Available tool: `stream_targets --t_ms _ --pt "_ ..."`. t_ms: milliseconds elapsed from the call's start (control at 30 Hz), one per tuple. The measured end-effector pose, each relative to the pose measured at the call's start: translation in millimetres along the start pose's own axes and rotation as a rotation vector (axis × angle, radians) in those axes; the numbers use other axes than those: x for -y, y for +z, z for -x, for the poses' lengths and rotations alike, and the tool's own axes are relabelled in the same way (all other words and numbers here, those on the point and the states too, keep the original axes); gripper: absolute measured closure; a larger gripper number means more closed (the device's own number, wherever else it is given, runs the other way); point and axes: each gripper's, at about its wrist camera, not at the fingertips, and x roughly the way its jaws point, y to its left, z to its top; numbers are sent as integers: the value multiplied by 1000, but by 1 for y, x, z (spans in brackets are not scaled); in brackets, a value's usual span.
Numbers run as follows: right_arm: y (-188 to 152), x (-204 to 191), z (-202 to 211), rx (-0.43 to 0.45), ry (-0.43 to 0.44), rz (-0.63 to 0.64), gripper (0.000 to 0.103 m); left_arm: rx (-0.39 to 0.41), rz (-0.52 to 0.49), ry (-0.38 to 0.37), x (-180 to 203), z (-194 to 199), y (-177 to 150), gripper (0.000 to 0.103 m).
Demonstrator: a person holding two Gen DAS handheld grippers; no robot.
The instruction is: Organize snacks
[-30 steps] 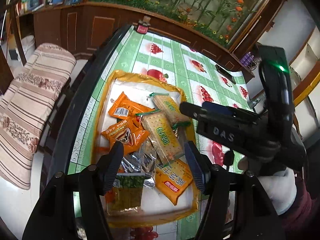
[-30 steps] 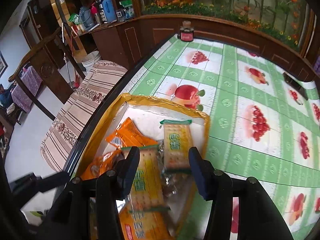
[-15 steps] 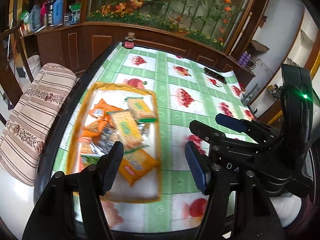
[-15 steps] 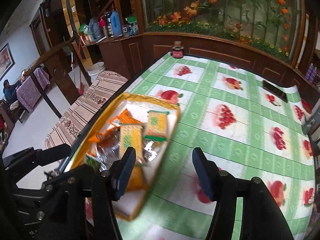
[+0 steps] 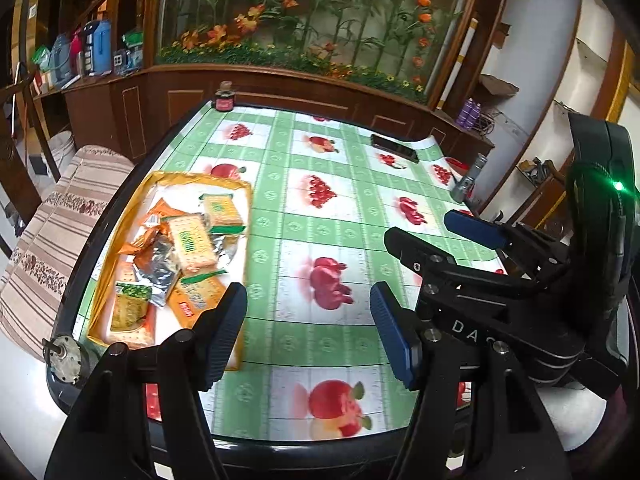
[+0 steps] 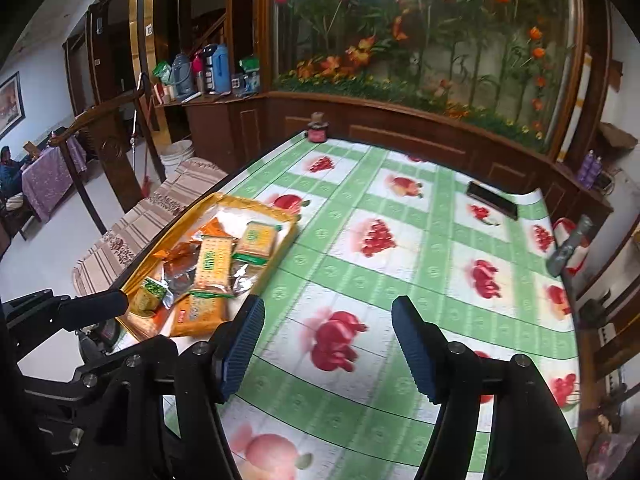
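Nearest in the left wrist view, the left gripper [image 5: 308, 332] hangs over the desk [image 5: 320, 344] with its ribbed, dark-blue padded jaws apart and nothing between them. In the right wrist view, the right gripper [image 6: 326, 344] has the same black angular frame and ridged pads; its jaws are opening, with only cloth below the gap. Its body also juts in from the right of the left view, a green light glowing on its rounded housing.

The desk has a glossy dark rounded rim and wears a smooth plastic cloth [image 6: 360, 280], green and white checks printed with red fruit.

Just beyond the left gripper, by the desk's left edge, lies a shallow rectangular tray [image 5: 120, 232] with a yellow rim and white floor. The snacks [image 5: 180, 256] are heaped inside it: flat cracker packs in clear wrap with green ends, crinkled orange packets, a silvery foil pouch and a small green packet.

Farther off, a flat black phone [image 5: 394, 148] lies near the far right corner, and a small dark jar [image 5: 225, 100] with a red label stands at the far edge. A striped cushioned bench [image 5: 52, 232] runs alongside the desk.
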Motion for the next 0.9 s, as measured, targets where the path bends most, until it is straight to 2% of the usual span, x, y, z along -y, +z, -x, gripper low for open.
stream_targets --t_ms 200,333,600,733,900 --pt "-8 18 17 23 -20 -17 32 44 -32 15 21 13 -3 39" --pt "-10 21 25 42 -24 -16 29 99 -60 48 27 28 -3 34" --pt "-6 8 26 61 7 6 25 168 -55 112 16 49 -2 31" --pt "-8 -6 23 55 34 29 25 181 -26 148 3 54 -5 30" --pt "-13 -18 16 34 59 53 24 148 -3 171 -8 46 -9 29"
